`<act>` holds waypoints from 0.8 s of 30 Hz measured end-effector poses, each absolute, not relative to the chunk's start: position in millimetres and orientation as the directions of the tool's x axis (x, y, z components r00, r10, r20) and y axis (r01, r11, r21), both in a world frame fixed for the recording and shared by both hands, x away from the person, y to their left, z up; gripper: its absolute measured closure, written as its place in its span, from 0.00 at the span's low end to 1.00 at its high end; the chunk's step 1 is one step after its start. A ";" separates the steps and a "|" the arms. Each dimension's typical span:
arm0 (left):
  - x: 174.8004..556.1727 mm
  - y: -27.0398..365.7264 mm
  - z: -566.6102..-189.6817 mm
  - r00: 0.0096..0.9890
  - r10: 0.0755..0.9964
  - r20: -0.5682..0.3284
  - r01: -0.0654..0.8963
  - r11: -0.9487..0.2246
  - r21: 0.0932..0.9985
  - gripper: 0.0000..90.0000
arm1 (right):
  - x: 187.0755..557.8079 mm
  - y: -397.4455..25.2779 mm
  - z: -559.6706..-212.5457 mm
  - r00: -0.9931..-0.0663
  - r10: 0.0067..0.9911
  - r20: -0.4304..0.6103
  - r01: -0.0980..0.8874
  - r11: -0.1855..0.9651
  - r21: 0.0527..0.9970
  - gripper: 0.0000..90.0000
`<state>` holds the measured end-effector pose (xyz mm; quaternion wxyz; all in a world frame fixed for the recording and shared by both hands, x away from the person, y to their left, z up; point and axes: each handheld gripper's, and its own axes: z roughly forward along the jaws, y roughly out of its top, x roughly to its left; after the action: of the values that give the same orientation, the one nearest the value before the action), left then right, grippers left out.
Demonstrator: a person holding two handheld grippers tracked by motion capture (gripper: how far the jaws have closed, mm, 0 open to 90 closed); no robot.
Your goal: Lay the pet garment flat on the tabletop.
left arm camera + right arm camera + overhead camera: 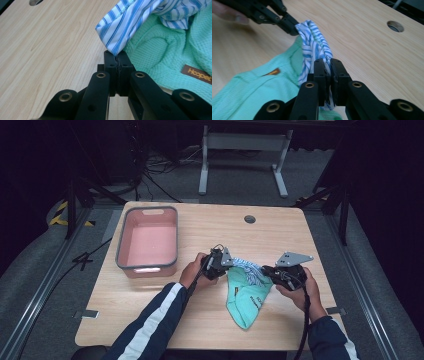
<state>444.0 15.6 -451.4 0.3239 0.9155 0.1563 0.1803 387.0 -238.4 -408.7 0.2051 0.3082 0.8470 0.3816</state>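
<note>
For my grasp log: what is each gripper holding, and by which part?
Both hold the blue-striped cloth: left gripper pinches a corner, right gripper clamps a bunched part.

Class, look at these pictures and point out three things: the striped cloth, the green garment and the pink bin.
striped cloth [125,27]: left gripper view, its folded corner.
green garment [246,300]: high view, its lower half.
pink bin [119,246]: high view, its grey left rim.

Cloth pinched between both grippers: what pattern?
Blue and white stripes on the cloth, clearest in the left gripper view.
</note>
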 end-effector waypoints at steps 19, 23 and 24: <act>457.7 3.4 -462.1 0.879 0.425 0.214 0.216 -0.757 0.617 0.99 | 428.8 -241.5 -440.7 -0.611 0.771 -0.181 0.426 0.513 0.745 0.87; 460.3 2.5 -465.1 0.871 0.444 0.213 0.233 -0.753 0.616 0.99 | 433.0 -246.1 -446.2 -0.580 0.796 -0.173 0.460 0.495 0.737 0.81; 460.6 3.0 -465.5 0.868 0.448 0.215 0.239 -0.756 0.609 0.99 | 433.1 -247.4 -446.5 -0.583 0.795 -0.167 0.460 0.492 0.739 0.80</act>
<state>460.6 3.0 -465.5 0.2950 0.9203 0.1865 0.1767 433.1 -247.4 -446.5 0.2533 0.3799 0.8257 0.3311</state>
